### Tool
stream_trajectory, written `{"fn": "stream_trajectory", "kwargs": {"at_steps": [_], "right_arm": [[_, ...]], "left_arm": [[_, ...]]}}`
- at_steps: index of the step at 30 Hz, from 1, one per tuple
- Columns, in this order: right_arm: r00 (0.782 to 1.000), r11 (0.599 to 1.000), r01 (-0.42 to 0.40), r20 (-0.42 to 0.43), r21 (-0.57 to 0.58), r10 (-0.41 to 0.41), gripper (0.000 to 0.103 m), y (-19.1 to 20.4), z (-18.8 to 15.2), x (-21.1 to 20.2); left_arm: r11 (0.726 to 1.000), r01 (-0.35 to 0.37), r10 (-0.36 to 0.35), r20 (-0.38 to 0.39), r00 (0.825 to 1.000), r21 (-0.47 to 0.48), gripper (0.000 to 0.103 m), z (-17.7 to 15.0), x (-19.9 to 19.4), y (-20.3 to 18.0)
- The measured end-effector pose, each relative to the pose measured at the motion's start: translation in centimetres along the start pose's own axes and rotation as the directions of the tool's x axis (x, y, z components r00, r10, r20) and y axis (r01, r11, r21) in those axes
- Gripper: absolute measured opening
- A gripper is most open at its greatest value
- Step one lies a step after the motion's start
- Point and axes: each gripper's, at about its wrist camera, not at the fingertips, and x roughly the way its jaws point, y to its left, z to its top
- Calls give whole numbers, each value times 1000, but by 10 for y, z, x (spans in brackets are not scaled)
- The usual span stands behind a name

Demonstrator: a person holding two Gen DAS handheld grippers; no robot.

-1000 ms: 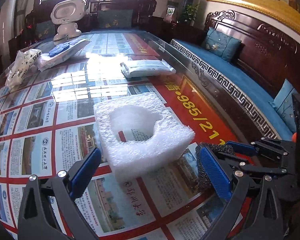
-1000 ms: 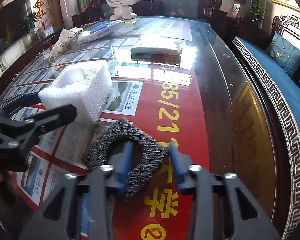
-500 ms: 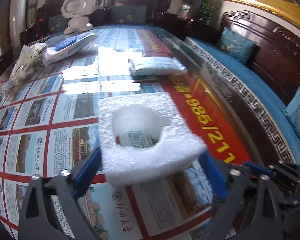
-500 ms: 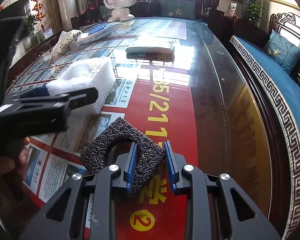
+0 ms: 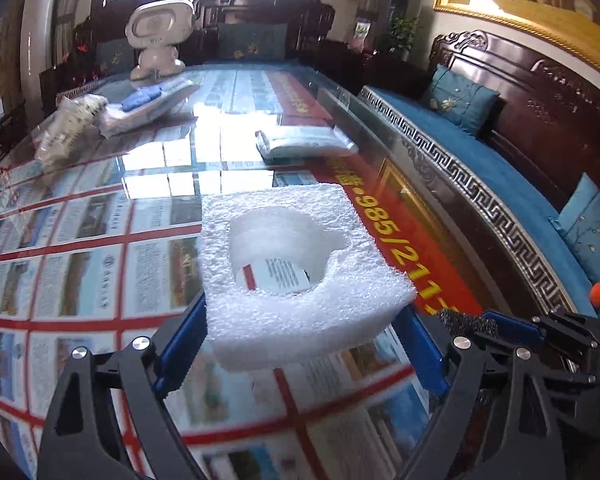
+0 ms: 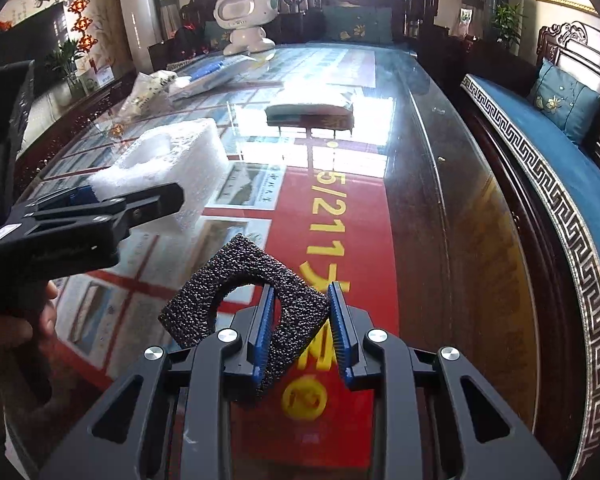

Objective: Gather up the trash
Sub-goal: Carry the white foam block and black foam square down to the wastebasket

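Note:
My left gripper point(image 5: 300, 344) is shut on a white foam block point(image 5: 296, 264) with a round cut-out and holds it lifted above the glass table top point(image 5: 100, 248). The same block shows at the left of the right wrist view point(image 6: 172, 168), with the left gripper's finger point(image 6: 140, 208) on it. My right gripper point(image 6: 300, 328) is shut on a black foam piece point(image 6: 256, 288) with a hole, one side of it clamped between the blue pads, held just above the table. The black piece also shows at the lower right of the left wrist view point(image 5: 464, 324).
A flat white packet point(image 5: 304, 142) lies mid-table. A clear crumpled bag point(image 5: 68, 128) and a white pack with a blue item point(image 5: 148, 104) lie far left. A white toy robot point(image 5: 158, 38) stands at the far end. A blue-cushioned wooden bench point(image 5: 500, 184) runs along the right.
My left gripper closed in on the white foam block, shut on it and lifted it. My right gripper closed on the black foam piece and raised it off the table.

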Motion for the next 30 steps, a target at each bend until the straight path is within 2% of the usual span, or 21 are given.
{"fn": "stream_trajectory", "kwargs": {"at_steps": [6, 10, 18, 22, 26, 30], "right_arm": [[998, 999, -44, 51, -13, 45, 27, 23, -40, -62], [994, 996, -72, 82, -57, 77, 27, 51, -74, -106], [985, 984, -132, 93, -122, 143, 27, 102, -149, -169], [983, 977, -157, 73, -145, 169, 27, 119, -188, -193], [977, 968, -205, 34, -145, 212, 27, 133, -234, -210], [974, 968, -227, -17, -111, 227, 27, 138, -272, -204]], "left_arm": [[999, 45, -46, 56, 997, 17, 88, -43, -77, -1], [994, 86, -90, 76, 993, 62, 88, -94, -136, -7], [989, 99, -107, 64, 992, 112, 88, -194, -235, -7], [985, 125, -131, 44, 990, 122, 88, -237, -266, -9], [978, 196, -196, -11, 981, 78, 88, -285, -283, -6], [979, 203, -201, -49, 978, 34, 88, -326, -288, 0]]}}
